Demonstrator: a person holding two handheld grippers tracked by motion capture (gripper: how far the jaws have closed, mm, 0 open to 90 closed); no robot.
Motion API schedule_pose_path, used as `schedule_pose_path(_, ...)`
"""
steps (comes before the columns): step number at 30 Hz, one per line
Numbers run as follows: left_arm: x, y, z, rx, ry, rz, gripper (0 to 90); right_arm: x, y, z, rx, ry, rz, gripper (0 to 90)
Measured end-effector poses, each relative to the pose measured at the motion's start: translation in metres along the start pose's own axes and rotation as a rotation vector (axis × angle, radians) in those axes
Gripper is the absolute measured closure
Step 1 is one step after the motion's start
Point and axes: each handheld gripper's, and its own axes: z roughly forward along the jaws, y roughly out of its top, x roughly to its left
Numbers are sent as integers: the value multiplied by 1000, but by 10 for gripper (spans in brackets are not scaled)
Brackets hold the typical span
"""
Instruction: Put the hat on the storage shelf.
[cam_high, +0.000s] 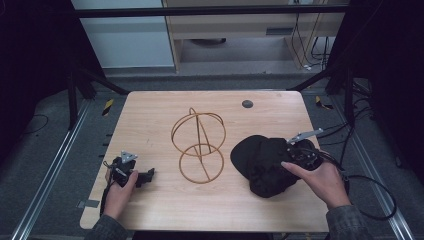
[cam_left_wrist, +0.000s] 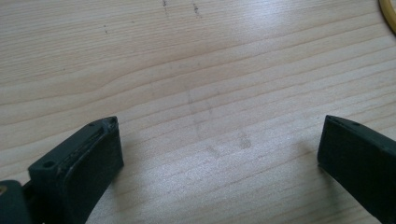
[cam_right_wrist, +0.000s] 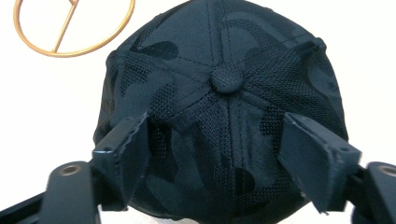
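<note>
Right gripper view: domed mesh-panelled cap (cam_right_wrist: 219, 93).

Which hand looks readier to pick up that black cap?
The right. Its gripper is open with its fingers astride the cap. The left gripper rests open on the table, beyond the wire stand from the cap.

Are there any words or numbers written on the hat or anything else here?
None can be read. The black cap shows only a dark camouflage pattern, no letters. The wire stand, the wooden table and the grippers bear no writing. The yellow-black striped markers on the floor carry stripes, no words.
</note>
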Motion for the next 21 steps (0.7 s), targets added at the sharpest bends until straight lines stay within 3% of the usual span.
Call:
schedule_pose_path(6,-1,0,0,2,-5,6,0,-7,2,7,48,13,8,416)
schedule_pose_path(14,-2,0,0,2,-8,8,0,-11,4,13,79,27,12,516)
schedule_pose_path(21,-3,0,0,2,-9,11,0,-15,5,18,105,39,19,658)
